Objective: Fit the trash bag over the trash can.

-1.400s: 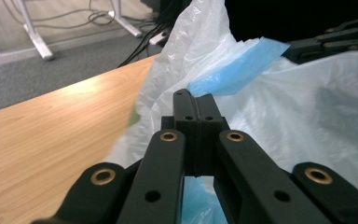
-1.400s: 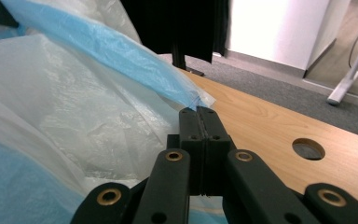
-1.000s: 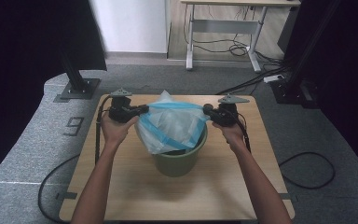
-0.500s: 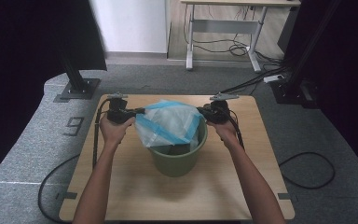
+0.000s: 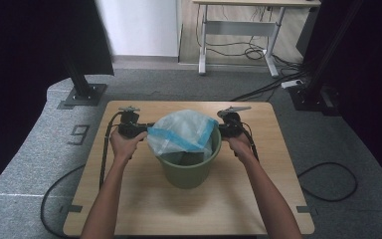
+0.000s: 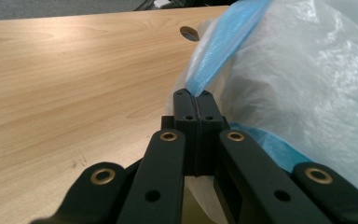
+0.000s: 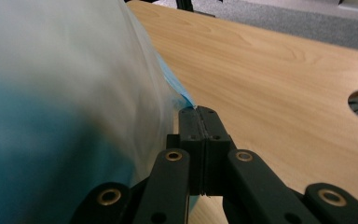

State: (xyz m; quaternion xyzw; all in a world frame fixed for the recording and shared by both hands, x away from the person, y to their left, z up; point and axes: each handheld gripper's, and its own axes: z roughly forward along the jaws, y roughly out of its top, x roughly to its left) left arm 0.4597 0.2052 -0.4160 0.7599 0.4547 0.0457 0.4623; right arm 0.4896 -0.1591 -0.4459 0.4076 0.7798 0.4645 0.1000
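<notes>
Left tool (image 5: 144,128) and right tool (image 5: 220,128) each clench the blue-edged bag (image 5: 181,130), at 9 and 3 o'clock over the bin (image 5: 189,169). A "9" (image 5: 80,134) marks the floor.

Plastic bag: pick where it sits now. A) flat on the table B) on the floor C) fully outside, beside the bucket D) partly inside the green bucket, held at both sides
D: the plastic bag hangs into the green bucket, with the left gripper and right gripper clamped on its edges.

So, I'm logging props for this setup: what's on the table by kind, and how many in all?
Green bucket: 1
Clear plastic bag with blue rim: 1
Hand-held grippers: 2, the left gripper and the right gripper, each clamped on the bag's rim
Total: 4
</notes>
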